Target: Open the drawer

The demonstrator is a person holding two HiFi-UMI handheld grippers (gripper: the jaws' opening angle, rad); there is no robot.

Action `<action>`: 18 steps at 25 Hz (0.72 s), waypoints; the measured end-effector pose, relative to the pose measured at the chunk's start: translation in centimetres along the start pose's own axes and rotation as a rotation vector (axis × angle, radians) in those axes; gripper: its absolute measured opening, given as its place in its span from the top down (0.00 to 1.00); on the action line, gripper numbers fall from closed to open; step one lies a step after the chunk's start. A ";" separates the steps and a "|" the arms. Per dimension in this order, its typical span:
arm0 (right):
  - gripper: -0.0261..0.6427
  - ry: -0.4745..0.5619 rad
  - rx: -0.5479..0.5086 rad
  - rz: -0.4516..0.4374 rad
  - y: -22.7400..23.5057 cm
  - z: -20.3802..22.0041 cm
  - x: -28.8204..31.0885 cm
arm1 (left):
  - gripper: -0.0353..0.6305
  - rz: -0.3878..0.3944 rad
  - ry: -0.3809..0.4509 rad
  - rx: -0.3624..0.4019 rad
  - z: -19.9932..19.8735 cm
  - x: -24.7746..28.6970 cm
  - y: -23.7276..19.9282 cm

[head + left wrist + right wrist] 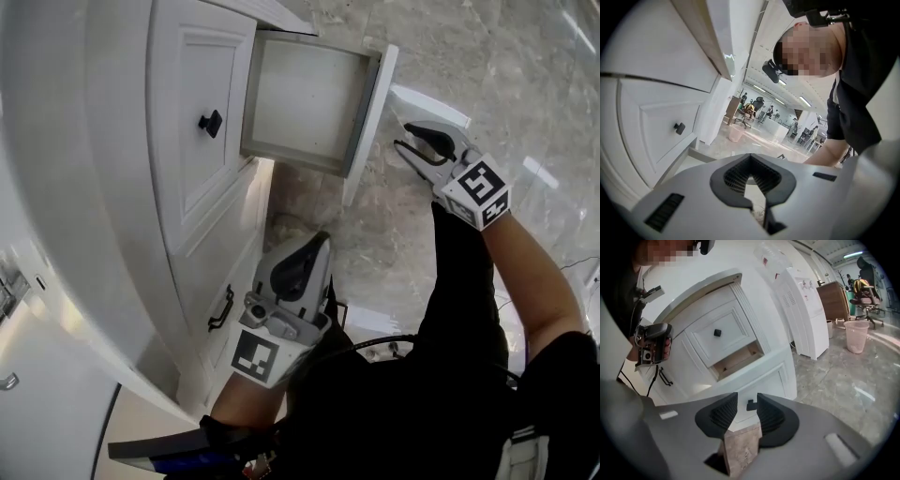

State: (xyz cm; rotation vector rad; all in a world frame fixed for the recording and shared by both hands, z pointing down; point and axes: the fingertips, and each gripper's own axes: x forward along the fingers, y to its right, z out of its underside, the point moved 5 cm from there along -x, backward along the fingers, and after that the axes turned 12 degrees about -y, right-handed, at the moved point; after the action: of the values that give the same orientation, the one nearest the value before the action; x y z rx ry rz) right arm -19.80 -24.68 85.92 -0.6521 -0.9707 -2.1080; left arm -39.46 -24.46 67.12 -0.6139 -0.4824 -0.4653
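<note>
Left gripper (317, 246) is hanging low by the cabinet (112, 141), jaws together, empty. Drawer (309, 94) is sitting pulled well out. Right gripper (403, 134) is hovering beside its front, jaws apart, empty. I'd be keeping it clear, not nudging anything shut.

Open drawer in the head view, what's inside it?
Nothing shows inside the open drawer: only its bare pale floor and side walls are visible. Its back end sits within the white cabinet, so that part is hidden.
</note>
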 end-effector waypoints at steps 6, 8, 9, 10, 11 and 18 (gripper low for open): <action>0.91 0.074 -0.004 0.039 -1.9 -5.7 -6.3 | 0.96 -0.029 0.026 0.054 -5.7 -2.6 2.5; 0.96 0.097 -0.004 0.038 -2.9 -7.8 -8.3 | 0.96 -0.048 0.036 0.075 -7.7 -3.9 3.4; 0.96 0.101 -0.008 0.036 -3.6 -8.7 -9.2 | 0.96 -0.056 0.038 0.082 -8.7 -4.8 3.9; 0.96 0.102 -0.014 0.037 -4.4 -9.7 -10.1 | 0.96 -0.061 0.040 0.084 -9.6 -5.7 4.5; 0.96 0.102 -0.018 0.040 -5.2 -10.6 -11.0 | 0.96 -0.064 0.042 0.081 -10.5 -6.7 5.1; 0.96 0.127 -0.111 0.061 -10.6 -20.6 -17.4 | 0.96 -0.148 0.198 0.040 -18.3 -14.2 7.2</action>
State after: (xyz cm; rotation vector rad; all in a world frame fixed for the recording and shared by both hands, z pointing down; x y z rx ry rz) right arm -20.21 -29.30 57.35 -0.5877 -0.7595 -2.1326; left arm -41.53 -27.18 43.10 -0.4895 -0.3488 -0.6486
